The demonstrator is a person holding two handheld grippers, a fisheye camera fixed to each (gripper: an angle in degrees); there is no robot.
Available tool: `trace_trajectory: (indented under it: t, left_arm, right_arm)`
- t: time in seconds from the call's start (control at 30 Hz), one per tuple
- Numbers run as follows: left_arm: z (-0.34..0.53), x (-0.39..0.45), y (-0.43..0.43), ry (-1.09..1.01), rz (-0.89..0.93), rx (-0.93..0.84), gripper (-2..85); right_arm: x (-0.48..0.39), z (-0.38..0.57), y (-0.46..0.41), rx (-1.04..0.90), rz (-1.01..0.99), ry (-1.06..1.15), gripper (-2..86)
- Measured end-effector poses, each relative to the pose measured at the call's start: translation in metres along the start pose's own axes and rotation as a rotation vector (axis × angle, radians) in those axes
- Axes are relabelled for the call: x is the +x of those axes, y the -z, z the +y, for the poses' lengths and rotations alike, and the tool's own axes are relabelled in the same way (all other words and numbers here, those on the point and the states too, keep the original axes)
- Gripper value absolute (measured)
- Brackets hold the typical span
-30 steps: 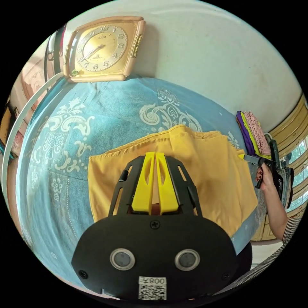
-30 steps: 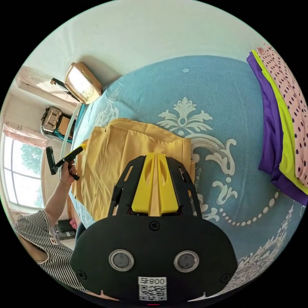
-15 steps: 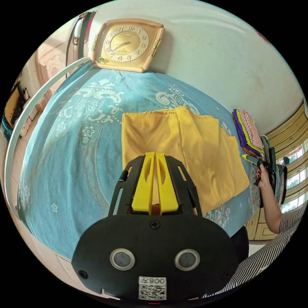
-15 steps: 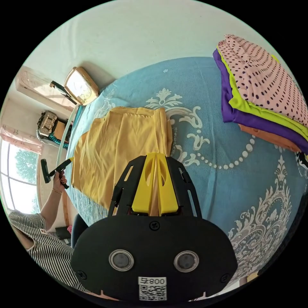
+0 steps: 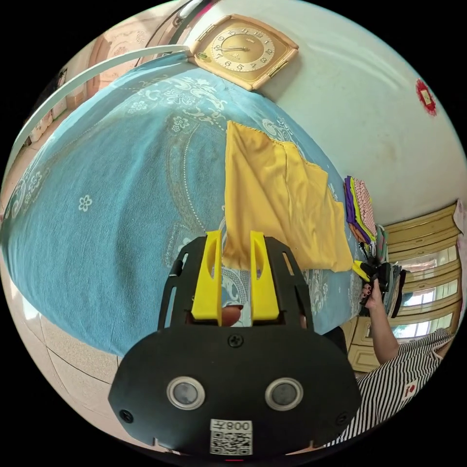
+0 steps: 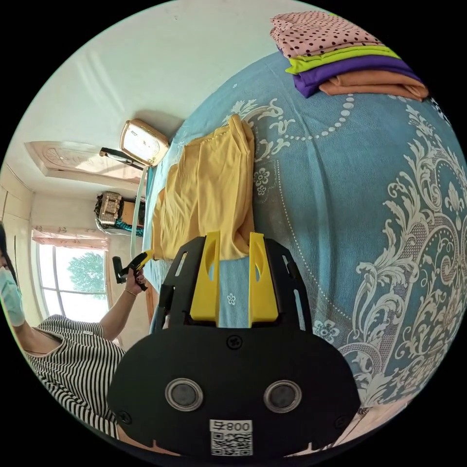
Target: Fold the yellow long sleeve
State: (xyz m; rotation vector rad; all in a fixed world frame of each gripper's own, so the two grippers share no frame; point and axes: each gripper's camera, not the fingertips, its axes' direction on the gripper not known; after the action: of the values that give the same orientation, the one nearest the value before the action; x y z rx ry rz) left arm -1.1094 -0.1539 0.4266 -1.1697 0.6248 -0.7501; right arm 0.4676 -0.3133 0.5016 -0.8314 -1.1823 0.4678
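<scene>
Both views low over bedspread [image 5: 97, 194], facing opposite ends.

Left gripper view: gripper body covers the near edge of the bed [image 5: 97, 219] and the near hem of the yellow shirt [image 5: 277, 199] sits partly behind the jaws. Right gripper [image 5: 362, 268] at the bed's far-right corner is too small to tell whether its jaws are apart. Clothes stack [image 5: 360, 209] tiny, layers barely separable. Person's striped top [image 5: 394, 389] cut off by the picture's edge.

Right gripper view: shirt's [image 6: 209, 189] near hem partly hidden behind the jaws. Left gripper [image 6: 134, 262] off the bed's left edge too small to judge. Stack [image 6: 345, 63] clipped at top edge. Clock [image 6: 143, 142] washed out by glare, unreadable.
</scene>
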Motion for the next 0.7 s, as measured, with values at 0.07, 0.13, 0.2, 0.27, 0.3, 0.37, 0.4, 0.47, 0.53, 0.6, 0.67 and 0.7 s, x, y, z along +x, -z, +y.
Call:
trace_trajectory:
  t: [0.07,0.13,0.2,0.27,0.3,0.37,0.4,0.47,0.53,0.6,0.67,0.7]
  left_arm:
    - [-0.002,-0.003,-0.001,0.007,-0.013,-0.01,3.2]
    - [-0.002,-0.009,0.001,0.009,0.023,-0.015,1.9]
    - [0.0,-0.019,0.009,0.017,0.043,0.001,1.1]
    - [0.002,-0.027,0.013,0.017,0.058,-0.004,0.9]
    - [0.003,-0.031,0.014,0.017,0.058,-0.016,0.9]
    - [0.005,-0.037,0.013,0.015,0.048,-0.021,1.2]
    - [0.007,-0.04,0.013,0.009,0.057,-0.002,1.5]
    - [0.009,-0.044,0.011,0.006,0.082,0.013,2.4]
    - [0.011,-0.048,0.007,-0.001,0.095,0.011,4.2]
    - [0.016,-0.055,0.0,0.014,0.08,0.003,6.1]
    - [0.02,-0.061,-0.003,0.031,0.118,0.024,7.1]
    - [0.022,-0.064,-0.007,0.033,0.143,0.033,7.7]
  right_arm:
    - [0.004,0.002,-0.005,-0.036,0.028,-0.007,5.9]
    - [0.003,0.007,-0.003,-0.054,0.035,0.009,4.0]
    - [0.004,0.013,0.001,-0.062,0.052,0.03,2.8]
    - [0.013,0.021,0.007,-0.07,0.021,0.023,2.2]
    - [0.016,0.023,0.008,-0.07,0.005,0.021,2.2]
    - [0.027,0.031,0.011,-0.056,-0.034,0.007,2.4]
    - [0.029,0.033,0.011,-0.05,-0.043,0.006,2.6]
    - [0.037,0.037,0.01,-0.037,-0.044,-0.019,3.7]
    - [0.041,0.04,0.012,-0.019,-0.044,-0.022,4.7]
    - [0.043,0.044,0.014,-0.002,-0.02,-0.028,6.2]
    - [0.048,0.051,0.017,0.024,-0.034,-0.036,7.6]
    - [0.05,0.053,0.018,0.029,-0.043,-0.038,7.8]
